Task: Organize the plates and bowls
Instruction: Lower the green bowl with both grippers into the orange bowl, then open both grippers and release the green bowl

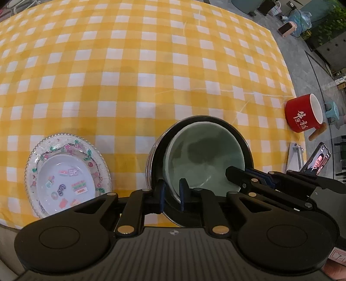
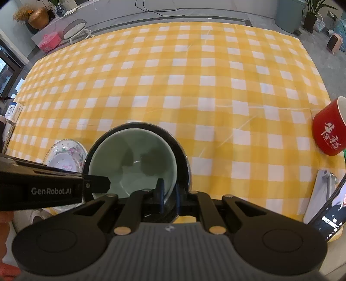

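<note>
Your left gripper (image 1: 172, 195) and right gripper (image 2: 168, 197) jaws clamp the green bowl (image 1: 203, 155) nested in the dark pan (image 1: 242, 138); the glass plate (image 1: 43, 151) near the desk's front edge remains unstacked.

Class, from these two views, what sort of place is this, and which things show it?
Probably a home dining or living area: a table under a yellow checked cloth, crockery such as a green bowl and red mug, and potted plants on the floor behind.

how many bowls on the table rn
2: the green bowl nested inside the dark metal bowl, near the table's front edge. The two dishes at left look like plates. Another bowl could hide beneath.
</note>
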Action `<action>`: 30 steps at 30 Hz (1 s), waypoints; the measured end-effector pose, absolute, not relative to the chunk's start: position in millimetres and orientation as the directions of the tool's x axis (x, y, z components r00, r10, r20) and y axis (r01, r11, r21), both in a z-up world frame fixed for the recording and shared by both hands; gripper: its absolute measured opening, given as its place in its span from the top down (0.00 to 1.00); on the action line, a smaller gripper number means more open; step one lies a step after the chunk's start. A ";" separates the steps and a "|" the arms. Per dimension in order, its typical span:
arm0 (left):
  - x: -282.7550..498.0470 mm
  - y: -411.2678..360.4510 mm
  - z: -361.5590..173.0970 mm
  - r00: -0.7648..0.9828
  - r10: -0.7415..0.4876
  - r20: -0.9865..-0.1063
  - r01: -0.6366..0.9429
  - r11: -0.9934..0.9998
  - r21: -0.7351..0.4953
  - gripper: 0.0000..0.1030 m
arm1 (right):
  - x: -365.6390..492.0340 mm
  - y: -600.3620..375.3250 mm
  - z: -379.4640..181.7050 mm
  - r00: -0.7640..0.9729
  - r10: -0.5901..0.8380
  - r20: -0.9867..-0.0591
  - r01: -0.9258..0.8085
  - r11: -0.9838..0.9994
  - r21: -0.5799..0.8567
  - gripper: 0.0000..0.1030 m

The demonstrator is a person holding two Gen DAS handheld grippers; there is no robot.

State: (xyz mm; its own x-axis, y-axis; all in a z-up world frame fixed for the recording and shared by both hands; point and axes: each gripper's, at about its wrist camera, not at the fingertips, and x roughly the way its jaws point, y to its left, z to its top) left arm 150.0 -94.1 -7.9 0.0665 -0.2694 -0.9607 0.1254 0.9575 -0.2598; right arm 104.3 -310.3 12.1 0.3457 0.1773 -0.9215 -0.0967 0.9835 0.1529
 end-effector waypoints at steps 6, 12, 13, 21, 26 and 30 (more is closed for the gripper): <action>150.8 -94.8 -6.3 0.054 -0.279 -0.959 0.124 0.955 -0.271 0.85 | 108.5 -307.5 11.8 0.341 0.168 -0.925 -0.110 0.984 0.138 0.93; 149.0 -93.7 0.9 0.055 -0.291 -0.955 0.127 0.951 -0.283 0.85 | 106.2 -310.5 14.8 0.328 0.182 -0.927 -0.103 0.982 0.156 0.89; 148.2 -94.1 3.1 0.055 -0.292 -0.955 0.132 0.950 -0.283 0.85 | 105.4 -310.9 16.5 0.329 0.185 -0.926 -0.103 0.982 0.159 0.89; 142.9 -85.7 27.0 0.122 -0.336 -0.934 0.146 0.937 -0.318 0.79 | 95.4 -315.4 43.0 0.419 0.181 -0.890 -0.114 0.983 0.146 0.68; 134.1 -82.2 42.6 0.267 -0.311 -0.912 0.197 0.944 -0.265 0.57 | 86.5 -322.8 48.5 0.489 0.215 -0.845 -0.104 0.977 0.188 0.55; 121.4 -78.8 41.9 0.362 -0.287 -0.887 0.254 0.946 -0.203 0.44 | 79.4 -330.6 37.5 0.547 0.208 -0.811 -0.068 0.976 0.205 0.46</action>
State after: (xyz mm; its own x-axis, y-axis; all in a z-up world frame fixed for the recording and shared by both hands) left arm 121.4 -78.8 41.9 0.3620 -0.2870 -0.8869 0.2535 0.9459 -0.2026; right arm 79.4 -330.6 37.5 0.5467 0.2080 -0.8111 -0.0679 0.9765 0.2047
